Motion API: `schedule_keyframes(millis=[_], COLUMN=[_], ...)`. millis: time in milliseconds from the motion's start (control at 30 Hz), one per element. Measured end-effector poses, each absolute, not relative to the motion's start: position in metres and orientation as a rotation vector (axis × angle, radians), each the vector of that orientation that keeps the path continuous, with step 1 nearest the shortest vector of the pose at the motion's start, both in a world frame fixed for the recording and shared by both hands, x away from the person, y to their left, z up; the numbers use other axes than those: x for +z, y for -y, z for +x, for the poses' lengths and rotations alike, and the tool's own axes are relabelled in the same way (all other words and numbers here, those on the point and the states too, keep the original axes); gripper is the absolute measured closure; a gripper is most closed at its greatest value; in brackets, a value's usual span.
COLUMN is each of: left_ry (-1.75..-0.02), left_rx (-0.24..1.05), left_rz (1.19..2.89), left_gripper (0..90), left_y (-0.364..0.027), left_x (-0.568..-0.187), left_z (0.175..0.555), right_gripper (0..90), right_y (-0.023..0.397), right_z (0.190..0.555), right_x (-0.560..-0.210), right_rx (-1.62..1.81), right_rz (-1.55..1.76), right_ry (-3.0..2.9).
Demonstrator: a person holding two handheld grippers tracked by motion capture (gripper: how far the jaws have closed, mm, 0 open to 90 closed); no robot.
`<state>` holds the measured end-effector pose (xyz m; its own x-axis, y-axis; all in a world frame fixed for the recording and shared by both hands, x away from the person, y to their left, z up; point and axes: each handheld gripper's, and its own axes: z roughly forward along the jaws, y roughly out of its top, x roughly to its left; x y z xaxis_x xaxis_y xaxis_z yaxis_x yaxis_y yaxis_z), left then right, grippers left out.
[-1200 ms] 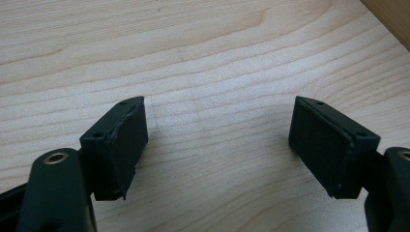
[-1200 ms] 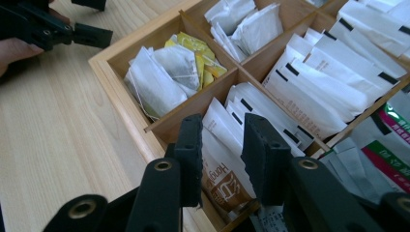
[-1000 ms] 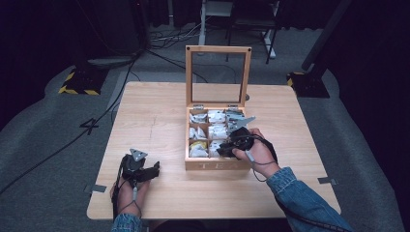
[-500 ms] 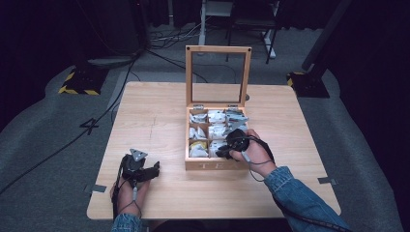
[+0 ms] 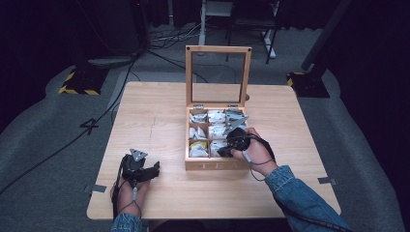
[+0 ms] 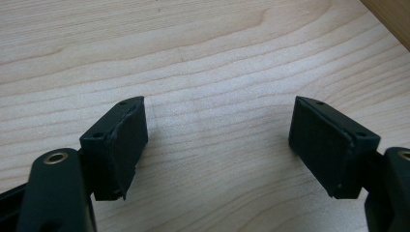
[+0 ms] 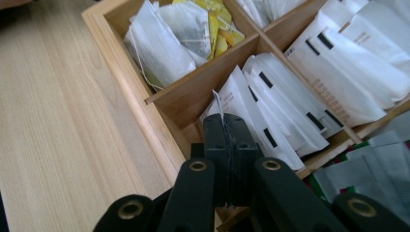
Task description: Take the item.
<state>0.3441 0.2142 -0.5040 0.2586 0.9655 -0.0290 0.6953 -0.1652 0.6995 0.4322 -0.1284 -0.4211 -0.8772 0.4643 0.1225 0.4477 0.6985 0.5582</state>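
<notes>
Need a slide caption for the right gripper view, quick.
Right tool pinching a white tea sachet by its edge in the wooden tea box.

Bare light-wood desk (image 5: 159, 121) left of the wooden compartmented tea box (image 5: 212, 165) offers open passage; the box's upright glass-paned wooden lid (image 5: 218, 77) blocks approach from the far side; thin wooden dividers (image 7: 208, 79) and packed white paper tea sachets (image 7: 270, 106) leave little room within compartments; desk front stays open.
</notes>
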Motion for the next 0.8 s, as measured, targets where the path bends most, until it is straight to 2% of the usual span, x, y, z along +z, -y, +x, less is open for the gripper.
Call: schedule_keyframes(millis=[800], left_ry=[-1.502], left_rx=[0.580], left_rz=[1.933], left_gripper=[22.2], left_y=[-0.214], left_x=[-0.504], left_z=[0.344], right_gripper=[89.1], right_y=[0.146], right_z=[0.425], right_x=[-0.377], right_rx=[1.205], right_rz=[0.806], right_ry=[-2.682])
